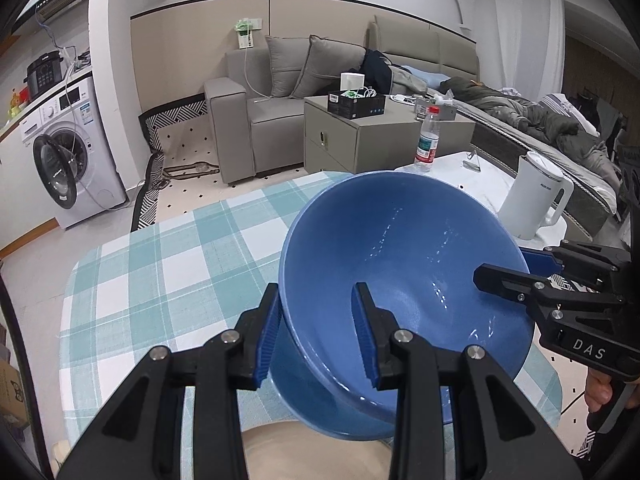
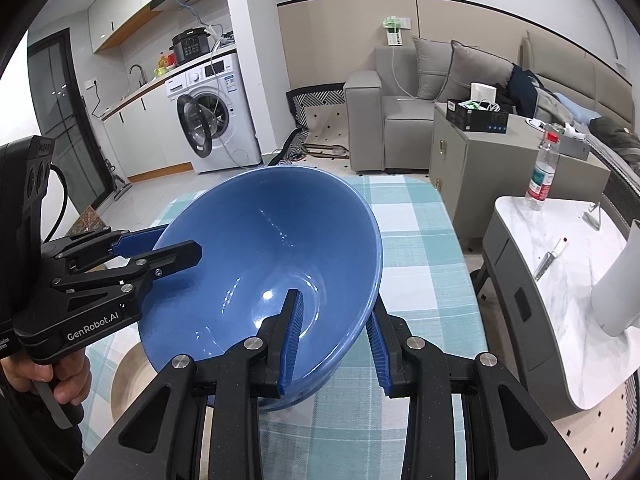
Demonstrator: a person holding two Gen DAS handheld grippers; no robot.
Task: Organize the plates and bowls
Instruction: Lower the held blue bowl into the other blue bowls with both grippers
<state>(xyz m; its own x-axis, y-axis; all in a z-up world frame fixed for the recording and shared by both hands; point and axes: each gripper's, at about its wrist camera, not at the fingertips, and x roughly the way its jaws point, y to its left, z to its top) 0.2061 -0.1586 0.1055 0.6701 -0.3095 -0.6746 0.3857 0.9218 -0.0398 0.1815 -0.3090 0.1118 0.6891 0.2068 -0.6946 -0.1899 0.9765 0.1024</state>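
Between the two tools hangs a large blue bowl [image 1: 404, 280], lifted clear of the counter [image 1: 168, 264] with its checked teal-and-white cloth. The left tool [image 1: 318, 332] pinches the bowl's near rim, one blue pad outside the wall and one inside it. The right tool [image 2: 334, 340] pinches the opposite rim the same way, its inner pad [image 2: 294, 336] lying against the glossy inside and the outer one under the rim. In the left wrist view the right tool comes in from the right edge, and a hand [image 1: 600, 390] shows below it on the handle. The bowl is tilted, so its open mouth faces up and toward each camera. Just below the bowl, close under the left tool, a pale beige round dish [image 1: 316, 452] lies on the cloth; its full shape is hidden. Beyond the right tool, well apart, a white kettle [image 1: 534, 200] and a clear water bottle [image 1: 428, 140] stand on a marble-topped side table [image 2: 532, 236].
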